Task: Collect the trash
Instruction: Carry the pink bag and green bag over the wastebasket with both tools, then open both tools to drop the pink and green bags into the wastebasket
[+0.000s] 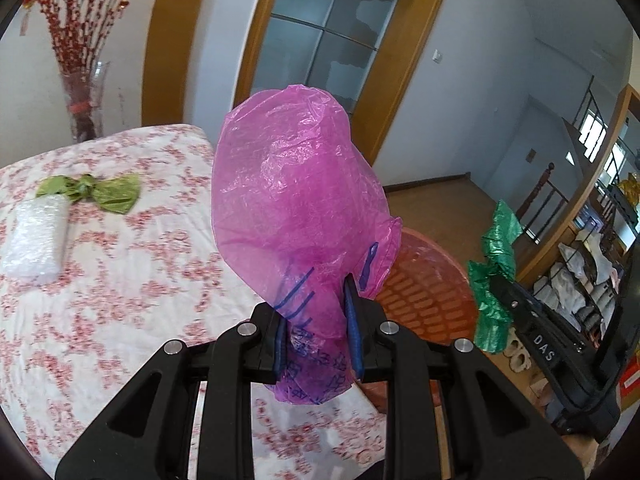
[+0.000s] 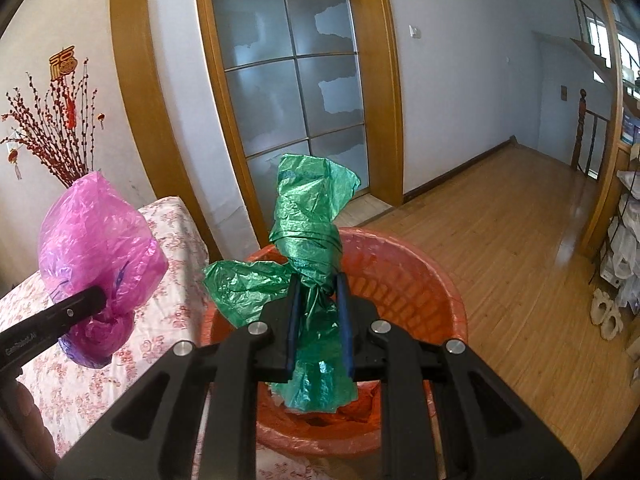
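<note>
My left gripper (image 1: 316, 312) is shut on a pink plastic bag (image 1: 296, 200) and holds it up above the table edge; the bag also shows in the right wrist view (image 2: 96, 252). My right gripper (image 2: 318, 312) is shut on a knotted dark green plastic bag (image 2: 312, 232) and holds it over the orange bin (image 2: 420, 276). That green bag (image 1: 494, 280) shows at the right in the left wrist view, beside the bin (image 1: 424, 284). A light green knotted bag (image 1: 96, 192) and a clear bubble-wrap packet (image 1: 36, 240) lie on the floral tablecloth (image 1: 120, 320).
A glass vase with red branches (image 1: 84, 96) stands at the table's far corner. A glass door (image 2: 288, 80) is behind. A wooden floor (image 2: 520, 260) lies to the right, with shelves and slippers (image 2: 606, 312) at the far right.
</note>
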A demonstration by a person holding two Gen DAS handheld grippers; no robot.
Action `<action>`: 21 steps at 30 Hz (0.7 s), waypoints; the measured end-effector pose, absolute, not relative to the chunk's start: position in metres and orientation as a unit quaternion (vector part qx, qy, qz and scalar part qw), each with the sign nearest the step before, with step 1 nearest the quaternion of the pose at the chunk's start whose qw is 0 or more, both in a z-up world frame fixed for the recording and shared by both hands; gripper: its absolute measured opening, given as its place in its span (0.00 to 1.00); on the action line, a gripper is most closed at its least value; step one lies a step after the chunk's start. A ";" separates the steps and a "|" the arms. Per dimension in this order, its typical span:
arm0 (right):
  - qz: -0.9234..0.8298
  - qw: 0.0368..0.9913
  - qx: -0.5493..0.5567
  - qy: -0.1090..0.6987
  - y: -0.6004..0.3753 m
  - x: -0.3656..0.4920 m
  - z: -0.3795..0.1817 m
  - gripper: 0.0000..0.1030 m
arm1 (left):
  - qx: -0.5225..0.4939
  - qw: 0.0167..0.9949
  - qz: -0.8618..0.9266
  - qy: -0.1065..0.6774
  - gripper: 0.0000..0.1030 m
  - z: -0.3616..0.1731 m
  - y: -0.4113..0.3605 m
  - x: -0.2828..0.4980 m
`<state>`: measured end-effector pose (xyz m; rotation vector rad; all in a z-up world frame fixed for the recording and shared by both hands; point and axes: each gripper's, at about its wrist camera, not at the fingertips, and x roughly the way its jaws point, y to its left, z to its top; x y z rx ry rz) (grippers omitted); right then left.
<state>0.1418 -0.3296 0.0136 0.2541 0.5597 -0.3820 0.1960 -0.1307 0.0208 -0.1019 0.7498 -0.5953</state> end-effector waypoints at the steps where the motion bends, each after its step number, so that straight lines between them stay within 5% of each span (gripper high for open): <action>1: -0.188 0.935 0.125 0.274 -0.329 0.143 0.013 0.18 | -0.048 0.885 -0.289 0.362 0.23 0.020 -0.134 0.197; 21: -0.215 0.923 0.151 0.281 -0.362 0.150 -0.005 0.19 | -0.029 0.856 -0.337 0.391 0.23 -0.001 -0.194 0.203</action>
